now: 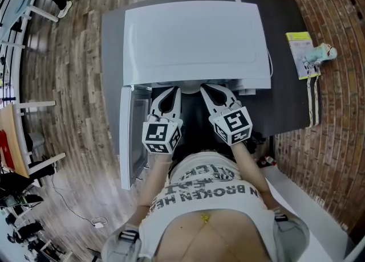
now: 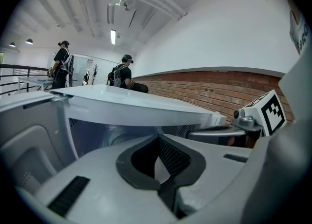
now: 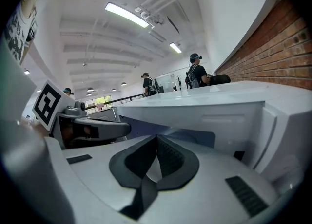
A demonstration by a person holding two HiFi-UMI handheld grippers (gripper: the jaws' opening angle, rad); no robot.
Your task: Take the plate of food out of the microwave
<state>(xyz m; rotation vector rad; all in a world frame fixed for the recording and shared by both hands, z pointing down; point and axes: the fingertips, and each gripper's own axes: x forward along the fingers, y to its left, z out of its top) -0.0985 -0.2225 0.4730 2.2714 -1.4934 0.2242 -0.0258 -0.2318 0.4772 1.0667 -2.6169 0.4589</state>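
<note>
A white microwave [image 1: 194, 39] stands on a dark table [image 1: 288, 101], seen from above in the head view. Its door [image 1: 126, 141] hangs open to the left. My left gripper [image 1: 174, 91] and right gripper [image 1: 204, 87] sit side by side at the open front, tips just under the top's front edge. Both are shut with nothing between the pads. In the left gripper view the shut jaws [image 2: 157, 138] face the microwave's cavity [image 2: 112, 135], with the right gripper [image 2: 229, 133] alongside. The right gripper view shows its shut jaws [image 3: 157, 138] and the left gripper [image 3: 92, 128]. The plate of food is hidden.
A yellow-green booklet [image 1: 301, 53] and a small pale figure [image 1: 319, 54] lie at the table's right edge. Brick paving lies to the right, wood floor to the left with a chair [image 1: 17, 141]. Two persons [image 2: 122, 74] stand far behind the microwave.
</note>
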